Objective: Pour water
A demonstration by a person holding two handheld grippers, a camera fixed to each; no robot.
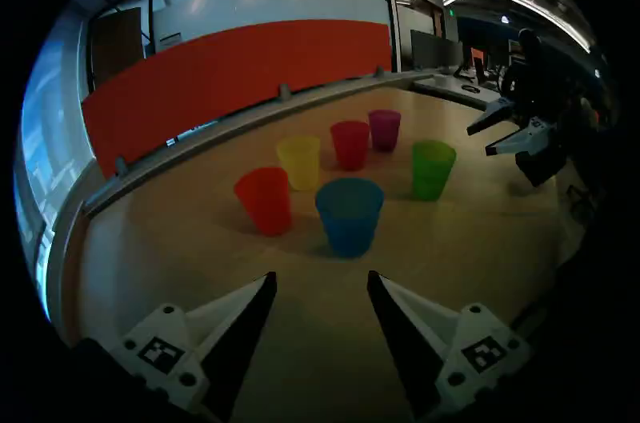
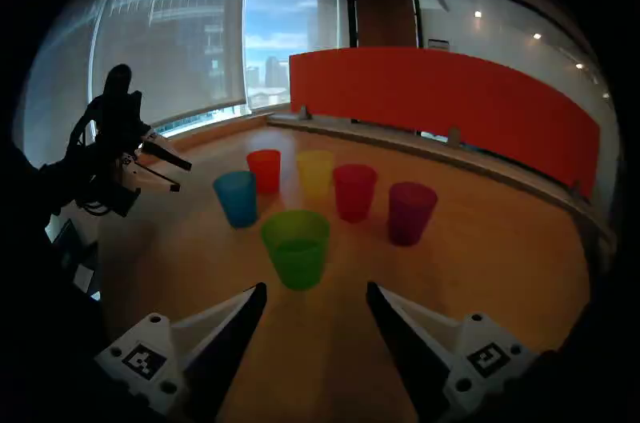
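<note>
Left claw [image 1: 321, 275] gapes wide and empty before the blue cup [image 1: 349, 215] — right claw [image 2: 316, 287] likewise wide, facing the green cup [image 2: 296, 247] on the tabletop [image 2: 496, 263].

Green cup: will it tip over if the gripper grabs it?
The green cup is probably light: it looks like thin plastic. Its base is narrower than its rim, so a high push might tip it. Squeezing may flex it.
</note>
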